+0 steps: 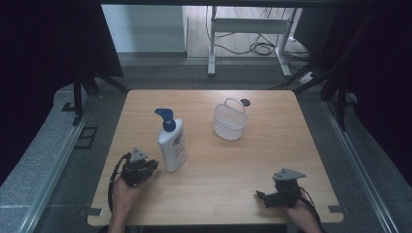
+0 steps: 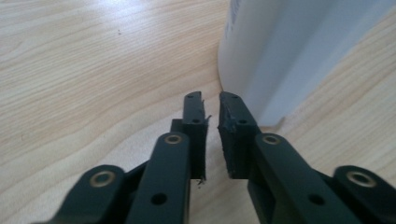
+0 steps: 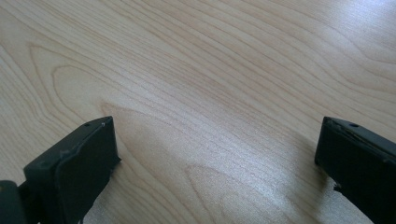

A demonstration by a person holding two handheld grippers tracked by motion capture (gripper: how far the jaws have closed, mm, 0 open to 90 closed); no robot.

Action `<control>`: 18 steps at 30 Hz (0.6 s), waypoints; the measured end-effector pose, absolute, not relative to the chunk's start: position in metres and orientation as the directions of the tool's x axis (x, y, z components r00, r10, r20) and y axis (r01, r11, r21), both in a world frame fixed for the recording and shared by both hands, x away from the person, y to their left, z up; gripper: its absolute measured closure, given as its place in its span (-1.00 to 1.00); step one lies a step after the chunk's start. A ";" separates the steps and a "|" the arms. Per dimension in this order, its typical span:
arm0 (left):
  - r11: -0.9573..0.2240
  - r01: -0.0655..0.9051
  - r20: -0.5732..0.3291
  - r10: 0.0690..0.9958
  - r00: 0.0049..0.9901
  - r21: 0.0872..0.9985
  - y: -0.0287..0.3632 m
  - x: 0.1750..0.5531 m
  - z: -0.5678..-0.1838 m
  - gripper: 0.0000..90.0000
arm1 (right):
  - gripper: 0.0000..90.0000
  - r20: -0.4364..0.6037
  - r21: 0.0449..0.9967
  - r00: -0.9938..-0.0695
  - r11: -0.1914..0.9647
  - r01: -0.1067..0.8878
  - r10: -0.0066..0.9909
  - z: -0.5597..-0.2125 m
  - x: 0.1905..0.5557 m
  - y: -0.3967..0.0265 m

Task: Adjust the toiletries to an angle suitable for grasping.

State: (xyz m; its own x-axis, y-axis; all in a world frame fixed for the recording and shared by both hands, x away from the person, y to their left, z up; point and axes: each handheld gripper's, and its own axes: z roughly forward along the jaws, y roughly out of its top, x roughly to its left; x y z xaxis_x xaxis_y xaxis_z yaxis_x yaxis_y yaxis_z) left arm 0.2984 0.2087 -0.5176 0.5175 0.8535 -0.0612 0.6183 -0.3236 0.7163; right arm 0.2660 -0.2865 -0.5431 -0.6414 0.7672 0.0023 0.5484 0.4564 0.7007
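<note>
A white pump bottle [image 1: 172, 143] with a blue pump head stands upright left of the table's middle. My left gripper [image 1: 151, 166] rests on the table just to its left, its tips close to the bottle's base. In the left gripper view the jaws are nearly together with nothing between them, and the bottle's white wall [image 2: 280, 51] rises right beyond the left gripper [image 2: 211, 105]. A white mesh basket [image 1: 230, 120] with a handle sits at the back middle. My right gripper [image 1: 261, 195] lies near the front right edge; its jaws stand wide apart over bare wood, the right gripper [image 3: 217, 126] holding nothing.
The wooden table [image 1: 214, 184] has bare room between the two grippers and to the right of the basket. A small dark disc [image 1: 245, 102] lies behind the basket. Beyond the table a white desk frame [image 1: 248, 29] and cables stand on the floor.
</note>
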 end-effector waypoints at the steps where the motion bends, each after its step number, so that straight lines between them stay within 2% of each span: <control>1: -0.328 0.618 -0.059 0.852 0.520 0.714 0.209 0.300 -0.518 0.84 | -1.00 0.003 0.701 -0.641 0.456 0.549 0.767 -0.543 0.266 -0.286; 6: -0.331 0.615 -0.062 0.847 0.527 0.716 0.205 0.309 -0.518 0.97 | -1.00 0.003 0.701 -0.642 0.457 0.548 0.767 -0.543 0.266 -0.286; 18: -0.344 0.608 -0.048 0.844 0.534 0.716 0.193 0.329 -0.522 0.98 | -1.00 0.003 0.700 -0.643 0.457 0.548 0.766 -0.543 0.267 -0.286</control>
